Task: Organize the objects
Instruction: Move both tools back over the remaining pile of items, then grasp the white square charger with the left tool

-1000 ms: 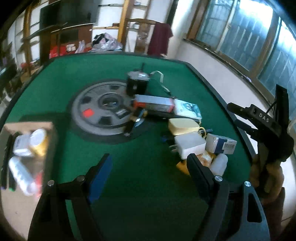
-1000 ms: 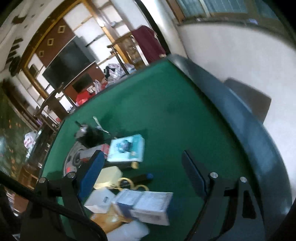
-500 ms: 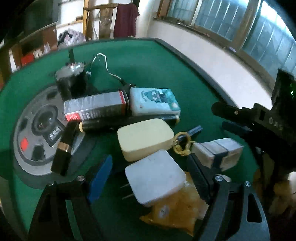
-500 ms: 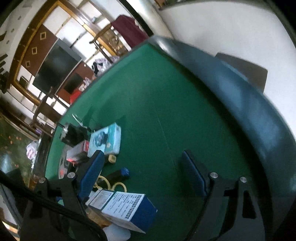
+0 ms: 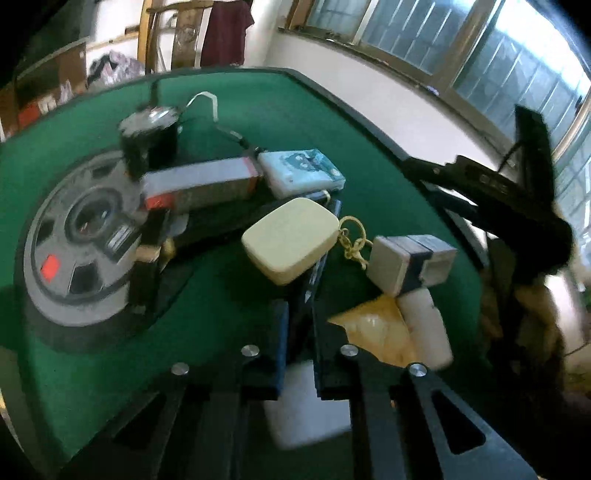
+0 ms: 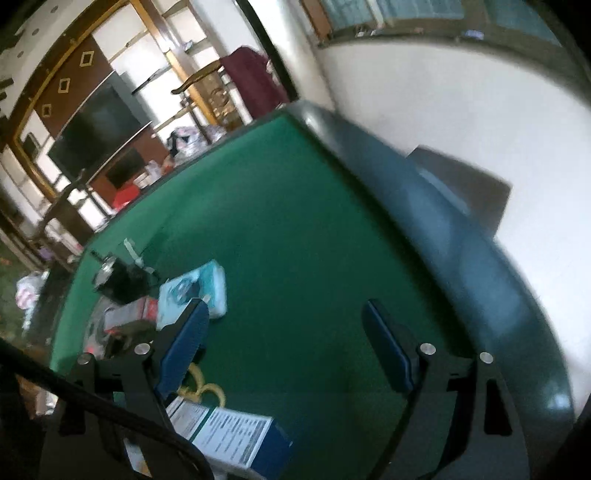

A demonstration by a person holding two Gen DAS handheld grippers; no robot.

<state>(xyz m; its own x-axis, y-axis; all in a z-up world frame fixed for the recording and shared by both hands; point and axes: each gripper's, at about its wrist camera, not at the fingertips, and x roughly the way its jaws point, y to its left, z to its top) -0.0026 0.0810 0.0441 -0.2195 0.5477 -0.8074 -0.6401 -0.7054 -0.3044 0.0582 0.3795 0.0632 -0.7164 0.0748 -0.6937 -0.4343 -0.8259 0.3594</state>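
Table (image 6: 295, 236) green felt | windows (image 5: 424, 33) behind | left claw (image 5: 299, 332) grips white block (image 5: 306, 402) | right claw (image 6: 288, 343) wide, empty

Nothing can be read: the print on the blue-and-white box (image 6: 236, 437) (a label panel) is blurred.

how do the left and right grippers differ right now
The left gripper has its jaws nearly together; the right gripper stands wide open. The left sits over a white block that shows under its fingers, though a firm grip is unclear; the right has only green table between its fingers. Both have blue pads.
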